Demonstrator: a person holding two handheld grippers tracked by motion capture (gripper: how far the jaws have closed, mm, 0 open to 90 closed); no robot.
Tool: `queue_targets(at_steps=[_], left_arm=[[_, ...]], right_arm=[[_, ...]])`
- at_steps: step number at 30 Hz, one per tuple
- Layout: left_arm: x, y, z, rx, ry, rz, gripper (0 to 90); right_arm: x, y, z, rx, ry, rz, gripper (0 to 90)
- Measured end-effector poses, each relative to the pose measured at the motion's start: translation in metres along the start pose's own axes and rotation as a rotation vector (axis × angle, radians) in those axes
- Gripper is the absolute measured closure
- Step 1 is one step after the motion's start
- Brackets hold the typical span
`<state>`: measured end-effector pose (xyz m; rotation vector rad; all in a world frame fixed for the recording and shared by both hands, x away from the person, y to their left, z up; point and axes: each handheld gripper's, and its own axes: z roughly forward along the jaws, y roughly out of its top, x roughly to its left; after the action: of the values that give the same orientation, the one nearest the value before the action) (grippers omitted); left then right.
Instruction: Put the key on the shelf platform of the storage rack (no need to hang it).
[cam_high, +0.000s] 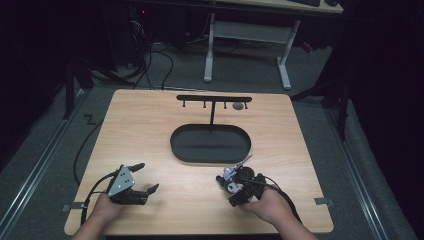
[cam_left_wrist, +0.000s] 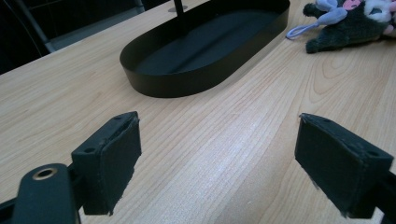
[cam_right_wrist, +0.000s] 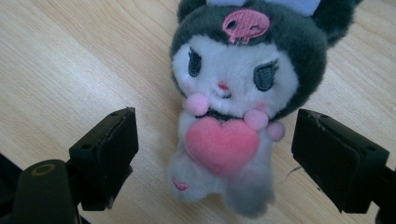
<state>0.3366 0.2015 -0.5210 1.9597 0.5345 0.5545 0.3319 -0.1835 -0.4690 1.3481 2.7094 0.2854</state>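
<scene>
the wooden desk carries everything here, its pale grain running under both hands. at its middle sits a black oval tray, shallow-walled and dark inside, and from the tray's far side a thin black stand rises to a crossbar with small hooks hanging beneath it. in the left gripper view the same tray lies ahead and a little to the left of the jaws. near the desk's front edge, on the person's left, the left tongs rest low over the wood with a grey three-cornered plate on top; their jaws stand spread wide apart with bare desk between them, gripping nothing. on the person's right, just in front of the tray's near right end, the right tongs point at a small plush toy. the right gripper view shows the plush toy lying on its back on the desk, head away from the camera, with a dark hood bearing a pink skull, a white face and a pink heart held at its chest. the right jaws are spread, one on each side of the toy's body, near it but not pressing on it. a lilac loop of the toy reaches toward the tray.
</scene>
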Motion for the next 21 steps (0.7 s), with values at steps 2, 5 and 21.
queue_targets(at_steps=[2, 5, 21], left_arm=[[0.000, 0.000, 0.000, 0.000, 0.000, 0.000, 15.4], [0.000, 0.000, 0.000, 0.000, 0.000, 0.000, 15.4], [0.000, 0.000, 0.000, 0.001, 0.000, 0.002, 15.4]], right_arm=[[0.001, -0.001, 0.002, 0.010, -0.002, 0.012, 14.9], [0.001, -0.001, 0.004, 0.014, -0.001, 0.021, 14.9], [-0.001, -0.001, 0.017, 0.031, 0.017, 0.053, 15.1]])
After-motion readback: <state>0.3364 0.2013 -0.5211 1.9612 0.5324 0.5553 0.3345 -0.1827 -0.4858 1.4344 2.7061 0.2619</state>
